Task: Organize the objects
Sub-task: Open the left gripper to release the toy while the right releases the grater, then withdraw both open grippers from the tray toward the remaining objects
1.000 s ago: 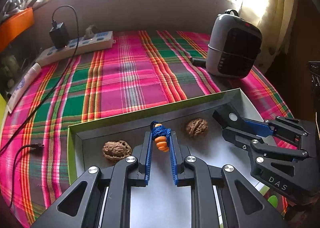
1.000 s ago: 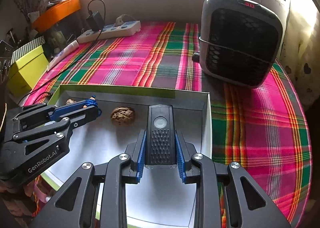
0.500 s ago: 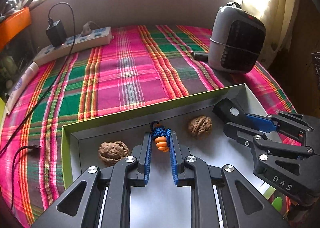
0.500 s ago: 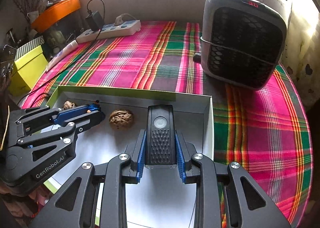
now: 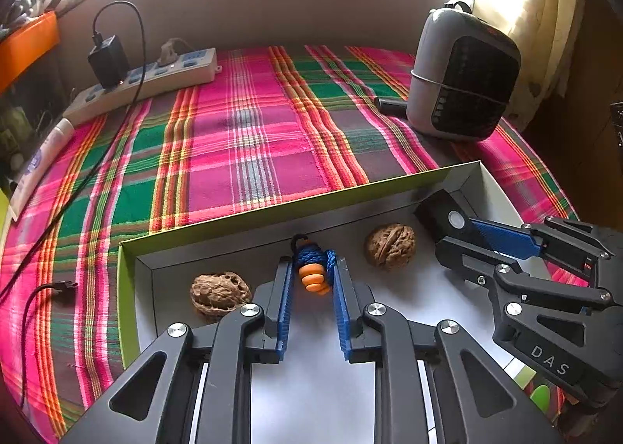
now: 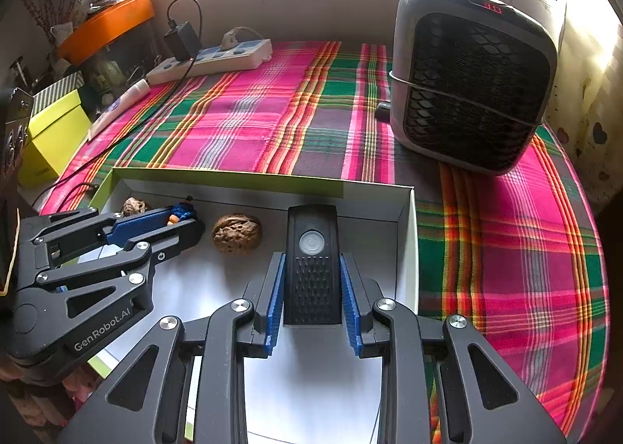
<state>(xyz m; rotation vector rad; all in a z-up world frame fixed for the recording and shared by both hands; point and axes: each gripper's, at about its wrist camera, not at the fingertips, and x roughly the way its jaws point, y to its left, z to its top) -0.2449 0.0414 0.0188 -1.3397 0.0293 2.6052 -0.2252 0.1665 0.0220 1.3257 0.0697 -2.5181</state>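
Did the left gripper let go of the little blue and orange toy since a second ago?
Yes. The left gripper has just been opening: its pads now stand slightly apart from the toy, which lies between them in the box, between the two walnuts as before.

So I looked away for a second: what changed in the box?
The left gripper has just been opening, its pads easing off the blue-and-orange charm between them. The right gripper stays shut on the black light; both walnuts unmoved.
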